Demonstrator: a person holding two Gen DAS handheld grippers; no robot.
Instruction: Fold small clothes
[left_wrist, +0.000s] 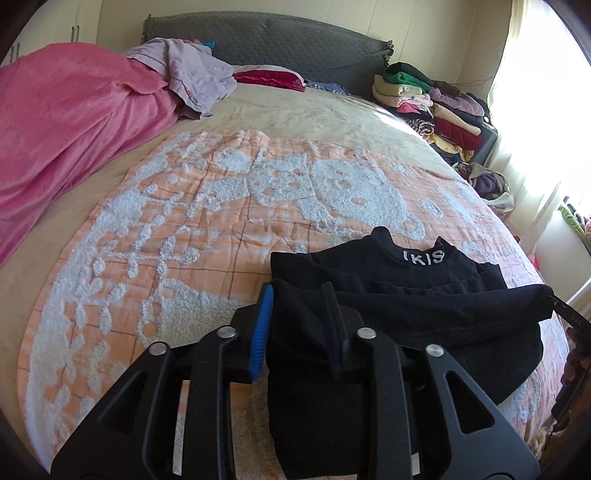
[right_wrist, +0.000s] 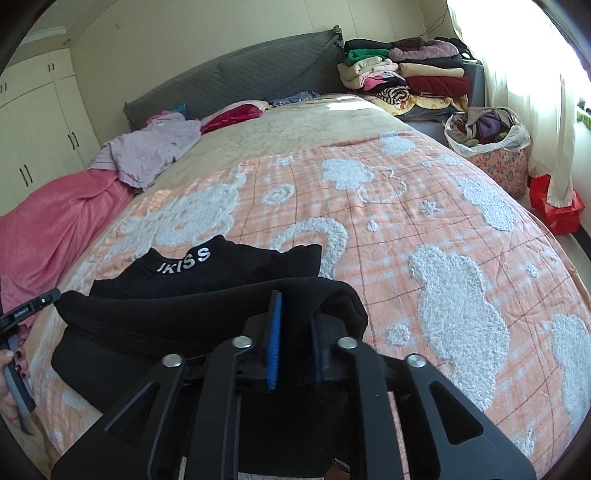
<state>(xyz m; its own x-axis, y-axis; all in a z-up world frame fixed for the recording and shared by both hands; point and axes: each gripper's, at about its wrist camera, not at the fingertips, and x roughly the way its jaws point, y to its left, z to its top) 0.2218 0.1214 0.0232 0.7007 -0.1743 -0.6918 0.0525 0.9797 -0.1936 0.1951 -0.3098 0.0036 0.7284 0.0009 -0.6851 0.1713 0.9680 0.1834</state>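
A small black top (left_wrist: 406, 280) with white "IKISS" lettering on its collar lies on the orange and white bedspread (left_wrist: 184, 221). Its lower hem is lifted and stretched between both grippers, above the collar part. My left gripper (left_wrist: 301, 295) is shut on the hem's left end. My right gripper (right_wrist: 297, 306) is shut on the hem's right end of the same black top (right_wrist: 207, 306). The collar (right_wrist: 184, 260) lies flat just beyond the raised hem. The right gripper's tip shows at the right edge of the left wrist view (left_wrist: 565, 310).
A pink blanket (left_wrist: 74, 129) and a lilac garment (left_wrist: 199, 74) lie at the bed's far left. Stacks of folded clothes (right_wrist: 406, 81) stand by the grey headboard (right_wrist: 240, 77). A bag of clothes (right_wrist: 487, 144) and a red box (right_wrist: 557, 210) stand beside the bed under the curtain.
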